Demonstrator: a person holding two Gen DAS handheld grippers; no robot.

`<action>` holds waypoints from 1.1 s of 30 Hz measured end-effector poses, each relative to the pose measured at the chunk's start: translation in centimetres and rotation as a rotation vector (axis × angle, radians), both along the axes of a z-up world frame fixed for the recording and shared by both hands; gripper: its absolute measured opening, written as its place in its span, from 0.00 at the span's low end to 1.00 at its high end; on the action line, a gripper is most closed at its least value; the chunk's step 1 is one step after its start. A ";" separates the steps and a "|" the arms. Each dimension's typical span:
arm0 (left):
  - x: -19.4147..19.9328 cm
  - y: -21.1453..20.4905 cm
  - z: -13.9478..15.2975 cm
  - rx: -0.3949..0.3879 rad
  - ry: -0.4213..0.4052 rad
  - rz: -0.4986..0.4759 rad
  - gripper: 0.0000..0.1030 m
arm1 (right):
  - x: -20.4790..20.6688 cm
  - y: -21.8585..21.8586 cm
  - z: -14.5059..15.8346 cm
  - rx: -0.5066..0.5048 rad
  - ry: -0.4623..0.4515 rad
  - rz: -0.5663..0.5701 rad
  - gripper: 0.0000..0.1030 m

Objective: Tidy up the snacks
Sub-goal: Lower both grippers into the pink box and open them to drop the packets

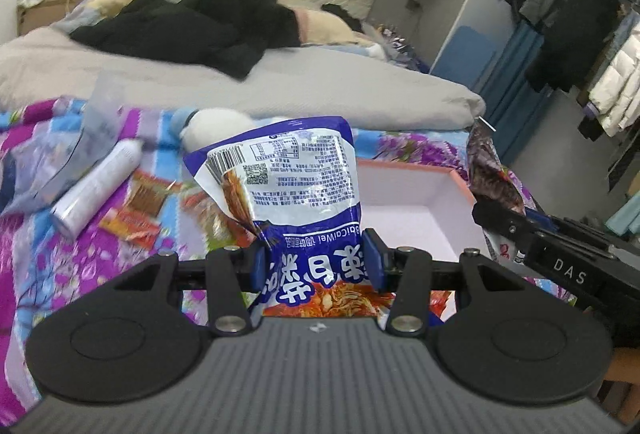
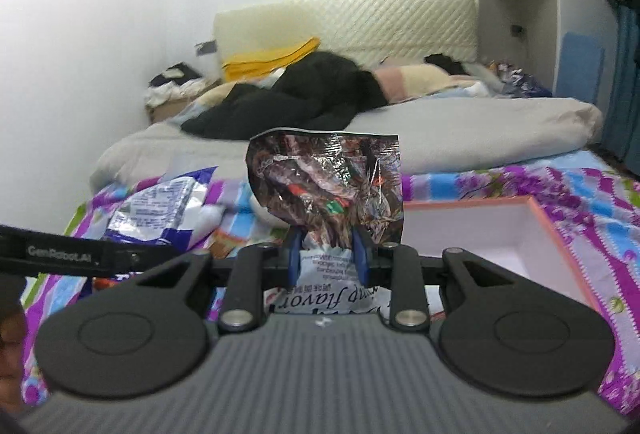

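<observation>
Snacks held in both claws above the floral bedspread [image 1: 48, 266]: left gripper [image 1: 318, 258] pinches a blue-and-white packet [image 1: 288, 186], right gripper [image 2: 328, 250] grips a crinkled foil bag [image 2: 324, 178]; open pink-rimmed box [image 2: 480, 230] lies just beside, seemingly empty

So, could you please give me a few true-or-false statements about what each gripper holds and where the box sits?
1. The left gripper grips a blue-and-white printed snack bag. True.
2. The right gripper is open and holds nothing. False: it is shut on a crinkled silvery foil snack bag.
3. The shallow white box with an orange rim already holds both bags. False: its visible interior is bare.
4. A white cylindrical bottle lies on its side on the floral purple-and-blue bedspread. True.
</observation>
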State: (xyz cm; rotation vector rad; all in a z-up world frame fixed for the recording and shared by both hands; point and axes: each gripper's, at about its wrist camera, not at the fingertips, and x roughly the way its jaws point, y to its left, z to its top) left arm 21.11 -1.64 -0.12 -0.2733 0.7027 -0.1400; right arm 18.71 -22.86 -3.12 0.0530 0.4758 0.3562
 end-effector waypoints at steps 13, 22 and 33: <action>9.7 -7.9 -1.2 0.005 0.057 -0.160 0.51 | 5.3 -5.7 -3.5 -0.004 0.105 -0.147 0.30; 16.0 -11.9 -7.5 0.047 0.186 -0.238 0.51 | 10.0 -8.3 -9.3 -0.011 0.245 -0.187 0.30; 18.3 -12.9 -11.1 0.075 0.239 -0.268 0.77 | 12.5 -9.5 -13.9 0.002 0.353 -0.221 0.41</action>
